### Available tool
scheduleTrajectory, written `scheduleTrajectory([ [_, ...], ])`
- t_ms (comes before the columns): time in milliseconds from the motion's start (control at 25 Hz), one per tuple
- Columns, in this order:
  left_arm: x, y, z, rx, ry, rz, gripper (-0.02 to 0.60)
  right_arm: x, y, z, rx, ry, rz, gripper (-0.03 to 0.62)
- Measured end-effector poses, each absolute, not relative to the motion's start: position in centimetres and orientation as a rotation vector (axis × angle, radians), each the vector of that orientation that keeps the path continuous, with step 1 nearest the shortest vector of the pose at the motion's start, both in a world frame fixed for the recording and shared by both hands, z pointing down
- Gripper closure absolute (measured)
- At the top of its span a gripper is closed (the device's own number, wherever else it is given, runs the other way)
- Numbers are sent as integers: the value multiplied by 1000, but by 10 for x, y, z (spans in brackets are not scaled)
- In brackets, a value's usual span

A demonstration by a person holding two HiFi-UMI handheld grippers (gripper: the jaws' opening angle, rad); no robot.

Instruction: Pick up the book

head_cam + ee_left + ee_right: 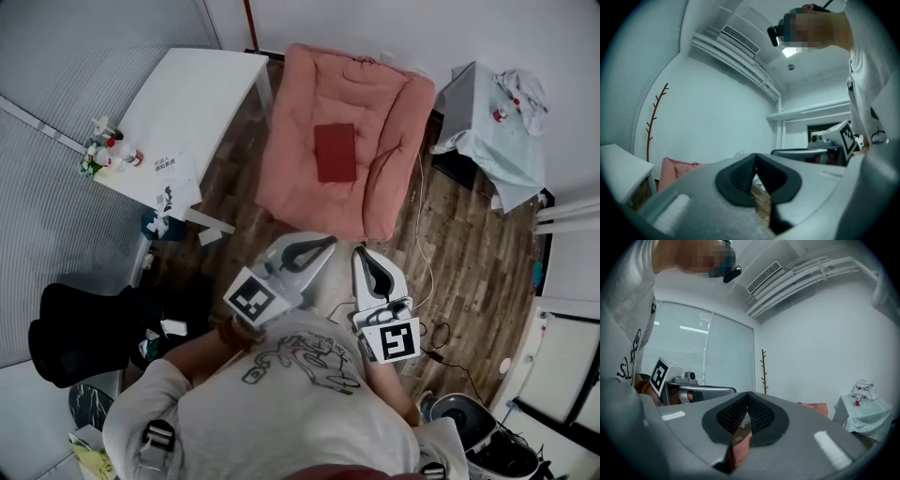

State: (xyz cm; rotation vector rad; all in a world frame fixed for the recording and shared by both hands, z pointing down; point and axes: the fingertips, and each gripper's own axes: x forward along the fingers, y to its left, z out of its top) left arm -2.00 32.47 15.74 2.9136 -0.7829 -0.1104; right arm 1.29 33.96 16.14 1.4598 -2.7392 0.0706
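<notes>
The left gripper (325, 242) has its jaws pressed together with nothing between them, and its own view (754, 157) shows only the wooden floor through the slit below the tips. The right gripper (360, 249) is likewise closed and empty (747, 394). Both are held level, close to the person's chest and side by side, pointing toward the pink cushion (398, 141) ahead.

The book (335, 152) lies flat near the middle of that cushion, well apart from both grippers, dark red cover up. A white table (192, 98) stands to the left of the cushion and a cloth-draped stand (487, 131) to the right.

The step in hand looks like the approach. To do it well, one gripper should probably open its jaws before it arrives. It should then come in low at an edge rather than from above, since the book lies flat. The soft padding should let the lower jaw press down and slide under the cover.

The book's long axis runs away from the person, almost in line with the grippers, tilted slightly. Its near short edge faces them and seems the natural place to bite.
</notes>
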Motion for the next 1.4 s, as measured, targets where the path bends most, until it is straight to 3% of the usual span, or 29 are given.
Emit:
scheduleTrajectory([
  [1400,-70,82,164,2912,-670,-93,577,-39,98,162,1517,-2674,98,588],
])
